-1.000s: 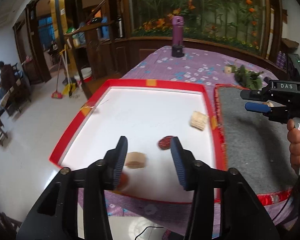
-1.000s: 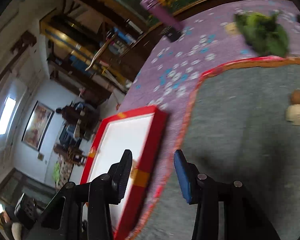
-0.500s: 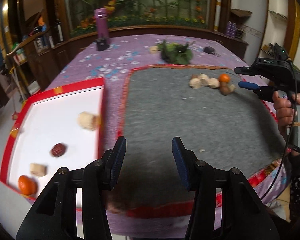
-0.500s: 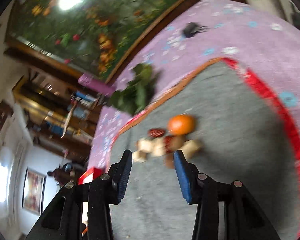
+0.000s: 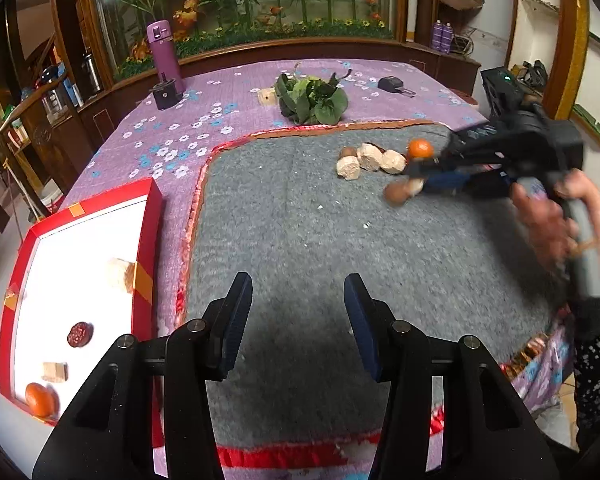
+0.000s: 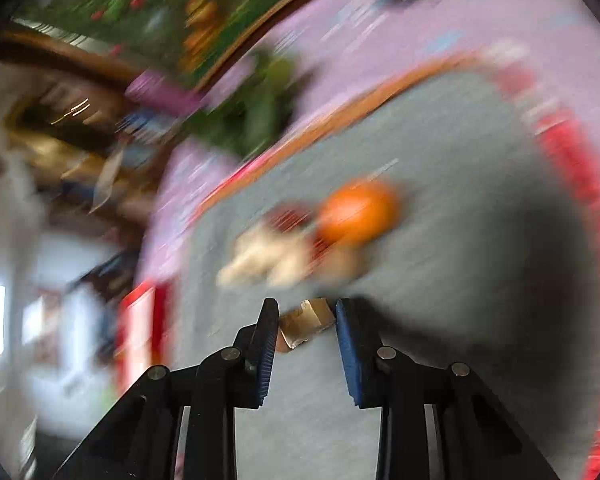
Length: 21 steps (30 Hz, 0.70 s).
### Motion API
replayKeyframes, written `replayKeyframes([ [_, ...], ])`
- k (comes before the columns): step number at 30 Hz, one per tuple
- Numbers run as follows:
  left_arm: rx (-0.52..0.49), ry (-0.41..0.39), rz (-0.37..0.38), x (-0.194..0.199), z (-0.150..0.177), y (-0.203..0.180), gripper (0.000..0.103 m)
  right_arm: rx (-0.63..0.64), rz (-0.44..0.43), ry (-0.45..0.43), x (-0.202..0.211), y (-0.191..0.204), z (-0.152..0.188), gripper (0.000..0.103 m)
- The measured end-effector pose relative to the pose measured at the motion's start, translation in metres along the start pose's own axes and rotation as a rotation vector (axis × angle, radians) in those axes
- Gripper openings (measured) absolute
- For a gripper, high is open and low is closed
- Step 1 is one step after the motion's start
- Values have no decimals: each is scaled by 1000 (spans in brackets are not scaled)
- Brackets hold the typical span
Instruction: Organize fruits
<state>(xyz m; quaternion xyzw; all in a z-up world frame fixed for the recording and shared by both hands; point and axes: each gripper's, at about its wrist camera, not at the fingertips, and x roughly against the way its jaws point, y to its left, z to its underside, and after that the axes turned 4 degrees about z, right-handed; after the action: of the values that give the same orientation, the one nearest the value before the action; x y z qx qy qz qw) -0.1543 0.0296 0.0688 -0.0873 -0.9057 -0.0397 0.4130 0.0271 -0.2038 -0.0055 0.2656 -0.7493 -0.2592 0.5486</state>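
Tan chunk (image 6: 306, 320) between closing right gripper (image 6: 306, 314) pads, angled down over grey mat (image 5: 300, 240).

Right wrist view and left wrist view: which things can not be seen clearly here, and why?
- Right wrist view: motion blur smears the pile beyond the orange; the pieces cannot be told apart.
- Right wrist view: a tan piece sits between the right gripper fingers, which were just closing; contact is unclear.
- Left wrist view: the right gripper tips are blurred and overlap the pile.
- Left wrist view: the red tray is cut off by the edge.
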Motion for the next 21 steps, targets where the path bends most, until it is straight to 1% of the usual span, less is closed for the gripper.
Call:
replayKeyframes([
  [1, 3, 1, -6, -1, -2, 2, 48, 23, -13, 17, 0, 2, 2, 29],
  [2, 6, 1, -13, -3, -4, 3, 48, 34, 2, 2, 3, 3, 3, 29],
  [4, 13, 4, -27, -9, -9, 5, 48, 34, 53, -72, 15, -3, -2, 32],
  [5, 16, 11, -29, -14, -11, 6, 48, 16, 45, -94, 18, -8, -4, 33],
  [7, 17, 28, -33, -23, -14, 6, 48, -31, -20, -87, 19, -16, -10, 33],
  [8, 18, 35, -39, -26, -15, 6, 48, -40, -27, -90, 19, -17, -12, 33],
  [11, 17, 52, -43, -34, -17, 4, 48, -46, -6, -101, 18, -14, -19, 33],
  [14, 16, 60, -50, -37, -20, 3, 48, -48, -6, -74, 12, -12, -23, 33],
  [18, -5, 66, -48, -42, -24, -6, 48, -31, -31, -63, 17, -15, -9, 34],
  [19, -14, 68, -50, -44, -26, -9, 48, -23, -21, -54, 13, -13, -8, 35],
  [21, -28, 72, -51, -50, -29, -13, 48, 4, 38, -39, 5, -8, -7, 36],
])
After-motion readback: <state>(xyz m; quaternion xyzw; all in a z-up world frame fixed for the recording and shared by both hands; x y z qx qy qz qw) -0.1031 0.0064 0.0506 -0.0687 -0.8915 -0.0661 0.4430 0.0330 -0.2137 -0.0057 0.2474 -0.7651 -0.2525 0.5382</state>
